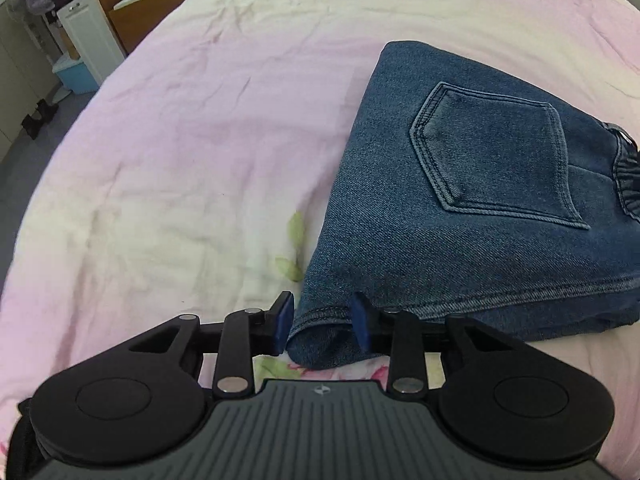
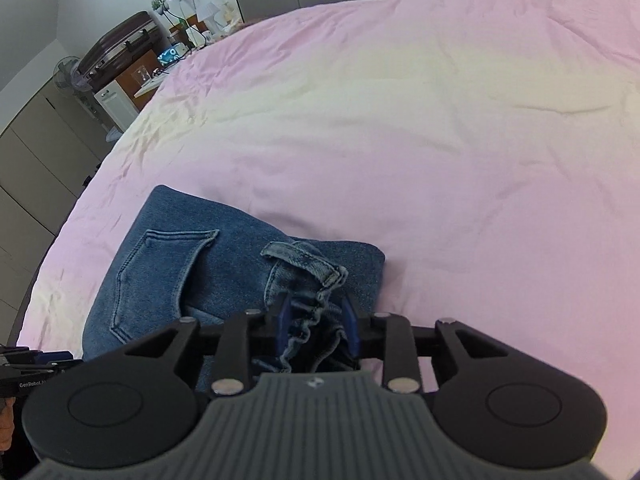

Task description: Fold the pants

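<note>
Pink, creased bed sheet (image 2: 440, 140) carries folded denim pants (image 1: 460, 208), compact wedge shape w/ stitched back pocket (image 1: 496, 160) up. Left tongs (image 1: 322, 324) spread, blue pads either side of a hem corner, not squeezing. Right tongs (image 2: 314, 326) spread around gathered elastic waistband (image 2: 308, 320). Suitcase (image 2: 120, 46) on cabinet beyond bed.
</note>
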A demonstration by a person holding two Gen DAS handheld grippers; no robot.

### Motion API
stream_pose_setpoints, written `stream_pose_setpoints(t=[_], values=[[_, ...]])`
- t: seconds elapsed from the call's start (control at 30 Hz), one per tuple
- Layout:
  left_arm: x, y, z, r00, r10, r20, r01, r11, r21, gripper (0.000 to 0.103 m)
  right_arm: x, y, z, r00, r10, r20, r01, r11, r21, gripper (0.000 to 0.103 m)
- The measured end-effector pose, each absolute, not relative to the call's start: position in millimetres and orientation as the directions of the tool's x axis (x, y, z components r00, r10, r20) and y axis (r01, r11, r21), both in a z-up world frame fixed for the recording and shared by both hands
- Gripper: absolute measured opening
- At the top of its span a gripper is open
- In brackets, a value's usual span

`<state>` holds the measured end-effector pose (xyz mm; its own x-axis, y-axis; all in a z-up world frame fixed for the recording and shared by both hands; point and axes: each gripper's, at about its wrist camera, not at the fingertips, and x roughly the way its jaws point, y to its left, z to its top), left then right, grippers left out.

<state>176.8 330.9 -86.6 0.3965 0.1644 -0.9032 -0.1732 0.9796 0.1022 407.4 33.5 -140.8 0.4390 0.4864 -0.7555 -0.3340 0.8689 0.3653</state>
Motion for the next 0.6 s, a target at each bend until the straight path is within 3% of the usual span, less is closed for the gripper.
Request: stream_pose_setpoints(t=[0.17,0.33,0.6], values=[[149,307,-34,0.454,0.201,-0.868,-0.136,0.978,0.155,0.040,369,24,-89,0.483,0.517,-0.706,-0.426,0.844,0.326,0.037],[116,276,23,0.538,0.258,-0.803,-0.138,0.966,0.218,0.041,318,12,-35,0.530,0.557,-0.640,-0.520,0.809,0.273,0.051],[68,216,75,0.679,0.224,-0.699,-0.122,0.974,0.193,0.047,225,-28,35,0.610,0.601,-0.517,-0.604,0.775,0.187,0.068]])
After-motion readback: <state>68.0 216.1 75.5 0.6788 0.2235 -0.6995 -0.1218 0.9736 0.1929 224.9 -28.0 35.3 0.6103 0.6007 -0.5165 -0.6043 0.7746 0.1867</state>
